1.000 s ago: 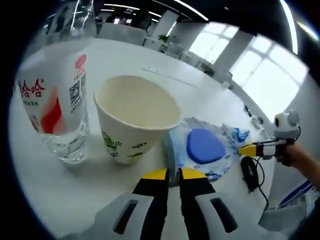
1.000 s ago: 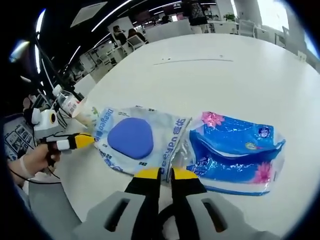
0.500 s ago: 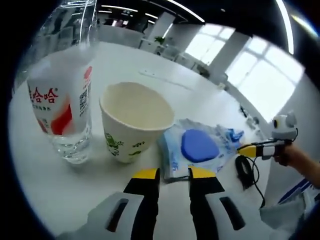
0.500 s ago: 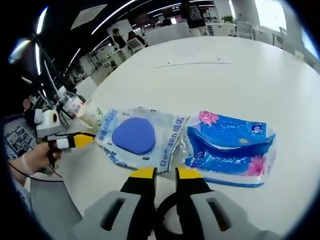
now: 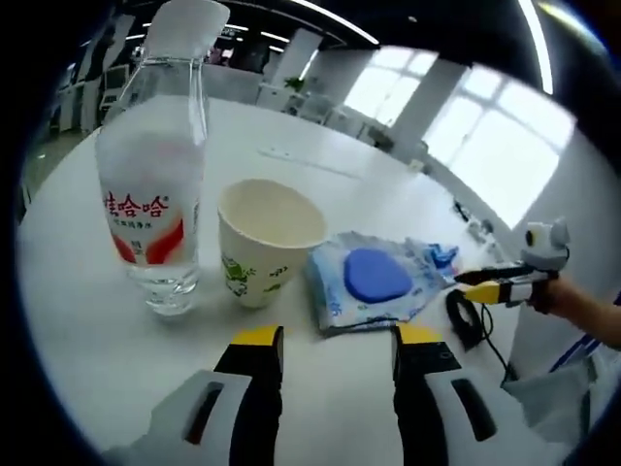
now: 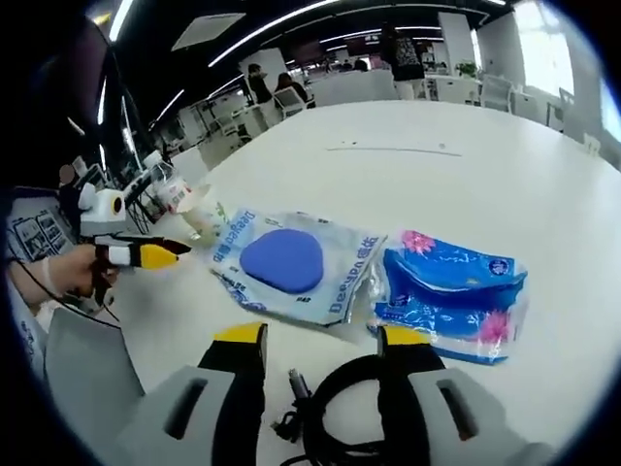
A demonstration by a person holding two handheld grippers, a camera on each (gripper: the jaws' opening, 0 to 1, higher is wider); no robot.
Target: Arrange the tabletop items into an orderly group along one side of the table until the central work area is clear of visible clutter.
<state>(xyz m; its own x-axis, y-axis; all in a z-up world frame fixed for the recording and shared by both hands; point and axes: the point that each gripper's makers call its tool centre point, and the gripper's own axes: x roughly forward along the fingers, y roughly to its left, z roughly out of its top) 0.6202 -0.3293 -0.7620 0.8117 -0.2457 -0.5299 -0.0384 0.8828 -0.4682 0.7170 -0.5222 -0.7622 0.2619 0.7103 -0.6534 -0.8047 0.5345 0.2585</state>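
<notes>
A clear water bottle [image 5: 155, 194] with a red-and-white label stands next to a paper cup [image 5: 267, 238] on the white table [image 5: 87, 330]. To their right lies a wet-wipes pack [image 5: 374, 282] with a blue oval lid, a corner of a blue tissue pack [image 5: 441, 257] behind it. My left gripper [image 5: 338, 340] is open, a short way back from the wipes. From the other side, my right gripper [image 6: 325, 338] is open in front of the wipes pack [image 6: 286, 264] and the blue tissue pack [image 6: 451, 291]. Nothing sits between either pair of fingers.
A black cable [image 6: 340, 408] coils on the table just under my right gripper. The far half of the table [image 6: 466, 165] is bare white with a thin line across it. Office desks, chairs and people stand beyond the table's far edge.
Both grippers were shut close to the wipes pack; now both are open and drawn back from it. The bottle, cup and packs lie as before.
</notes>
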